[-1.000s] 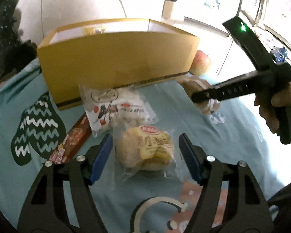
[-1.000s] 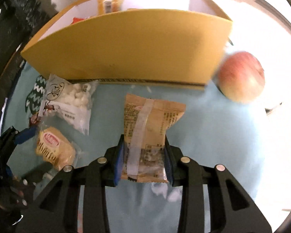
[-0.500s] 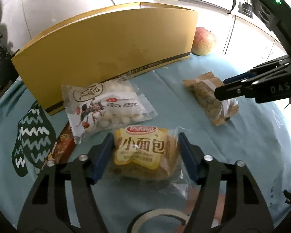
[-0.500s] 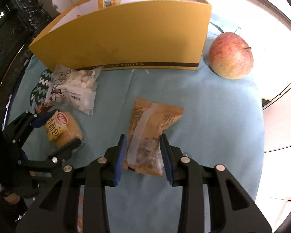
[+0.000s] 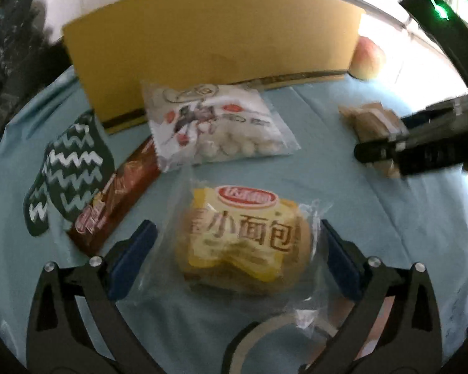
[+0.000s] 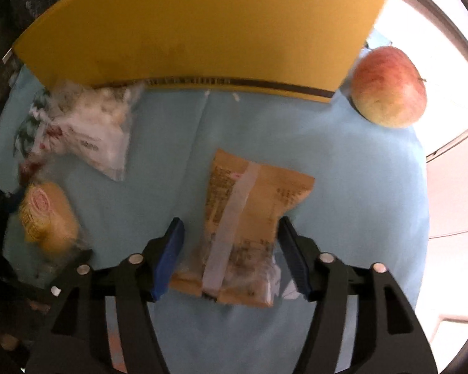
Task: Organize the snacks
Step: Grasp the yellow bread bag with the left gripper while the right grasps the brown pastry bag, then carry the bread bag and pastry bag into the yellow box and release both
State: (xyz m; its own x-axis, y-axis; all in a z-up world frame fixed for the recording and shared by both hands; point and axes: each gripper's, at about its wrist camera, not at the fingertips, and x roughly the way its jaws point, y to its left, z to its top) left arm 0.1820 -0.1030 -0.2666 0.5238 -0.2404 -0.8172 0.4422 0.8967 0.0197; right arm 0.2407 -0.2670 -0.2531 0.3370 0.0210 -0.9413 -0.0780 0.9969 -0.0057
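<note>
A yellow bread packet [image 5: 243, 243] lies on the light blue cloth [image 5: 343, 205] between the fingers of my left gripper [image 5: 235, 230]. Its jaws are opening wide, and both blue pads stand clear of the wrapper. In the right wrist view a tan snack packet [image 6: 249, 224] lies flat between the fingers of my right gripper [image 6: 231, 222]. Those jaws are opening too, with the pads off the packet. A white bag of small white balls [image 5: 221, 124] and a brown bar [image 5: 118, 199] lie in front of the yellow cardboard box [image 5: 209, 40].
An apple [image 6: 390, 87] sits on the cloth at the box's right end. The cloth carries a dark green zigzag print [image 5: 71, 171] at the left. Bright white furniture lies beyond the table's right edge. The box wall [image 6: 202, 28] hides its inside.
Both grippers have come down to the cloth and widened their jaws. The bread packet and the tan packet, pinched before, now lie loose between the pads.
</note>
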